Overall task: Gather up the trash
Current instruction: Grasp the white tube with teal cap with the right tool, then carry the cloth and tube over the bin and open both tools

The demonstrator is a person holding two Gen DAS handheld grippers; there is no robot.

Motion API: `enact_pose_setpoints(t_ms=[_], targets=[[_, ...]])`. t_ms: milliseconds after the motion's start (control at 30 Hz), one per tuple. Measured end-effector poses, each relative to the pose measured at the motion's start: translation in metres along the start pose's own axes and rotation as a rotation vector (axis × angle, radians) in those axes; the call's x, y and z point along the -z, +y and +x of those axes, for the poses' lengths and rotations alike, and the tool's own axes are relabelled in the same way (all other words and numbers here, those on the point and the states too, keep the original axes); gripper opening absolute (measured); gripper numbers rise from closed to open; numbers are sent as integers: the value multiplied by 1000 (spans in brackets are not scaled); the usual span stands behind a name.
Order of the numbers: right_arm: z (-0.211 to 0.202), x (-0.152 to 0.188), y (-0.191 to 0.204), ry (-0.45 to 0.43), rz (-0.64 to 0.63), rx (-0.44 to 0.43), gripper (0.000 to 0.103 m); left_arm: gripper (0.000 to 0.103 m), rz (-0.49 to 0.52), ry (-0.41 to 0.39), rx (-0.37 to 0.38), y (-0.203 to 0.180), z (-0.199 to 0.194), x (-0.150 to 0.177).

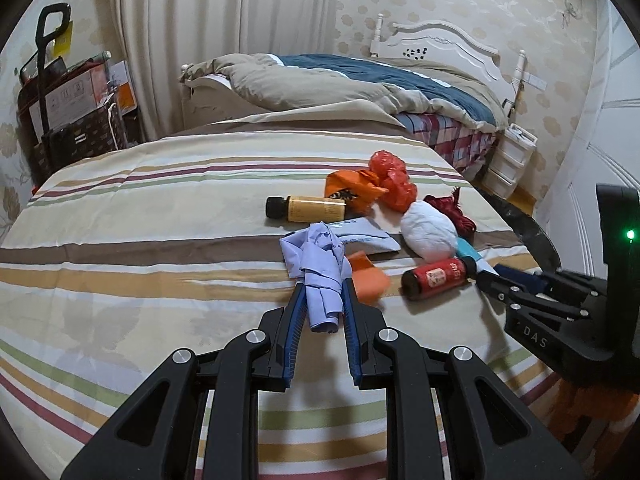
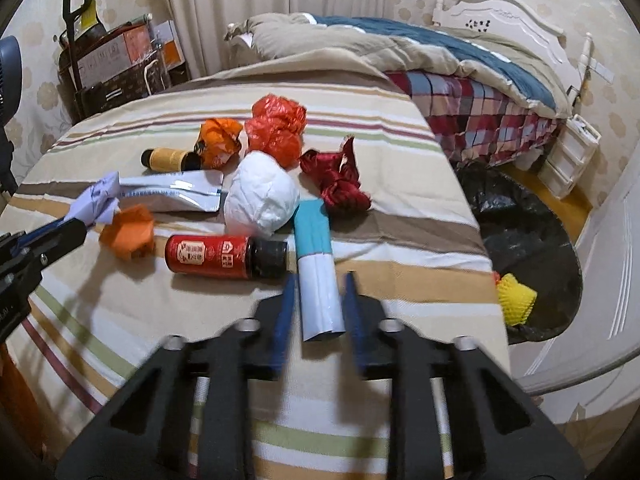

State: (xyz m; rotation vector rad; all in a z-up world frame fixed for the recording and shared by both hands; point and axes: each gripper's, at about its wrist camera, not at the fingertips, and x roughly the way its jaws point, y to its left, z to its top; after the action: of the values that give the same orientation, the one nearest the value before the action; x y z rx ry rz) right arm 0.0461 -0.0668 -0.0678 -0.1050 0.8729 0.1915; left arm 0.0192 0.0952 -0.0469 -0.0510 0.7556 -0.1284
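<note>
Trash lies mid-frame. Left gripper (image 1: 323, 294) pinches soft, light lavender crumpled paper (image 1: 318, 270); right gripper (image 2: 318, 294) clamps the slick, crushable white-and-teal rolled pouch (image 2: 318, 268) at its lower end.

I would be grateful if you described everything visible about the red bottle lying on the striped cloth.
The red bottle lies on its side on the striped cloth, its black ribbed screw cap pointing toward the teal-and-white packet, close to or touching it. Its red label carries white print and looks glossy. The cap is on. A crumpled white bag sits just behind it and an orange scrap beside its base. Neither tool touches it.
</note>
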Motion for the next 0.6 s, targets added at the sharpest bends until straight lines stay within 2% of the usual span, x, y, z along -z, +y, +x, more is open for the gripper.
enact_pose_setpoints(t_ms=[300,600], targets=[[-11,7,-6,-17,27,2,13,21,-29,-8,23,8,-6,1],[-46,10,-19,-89,63,7,13,21,-9,-54,42,-4,-24,-3]])
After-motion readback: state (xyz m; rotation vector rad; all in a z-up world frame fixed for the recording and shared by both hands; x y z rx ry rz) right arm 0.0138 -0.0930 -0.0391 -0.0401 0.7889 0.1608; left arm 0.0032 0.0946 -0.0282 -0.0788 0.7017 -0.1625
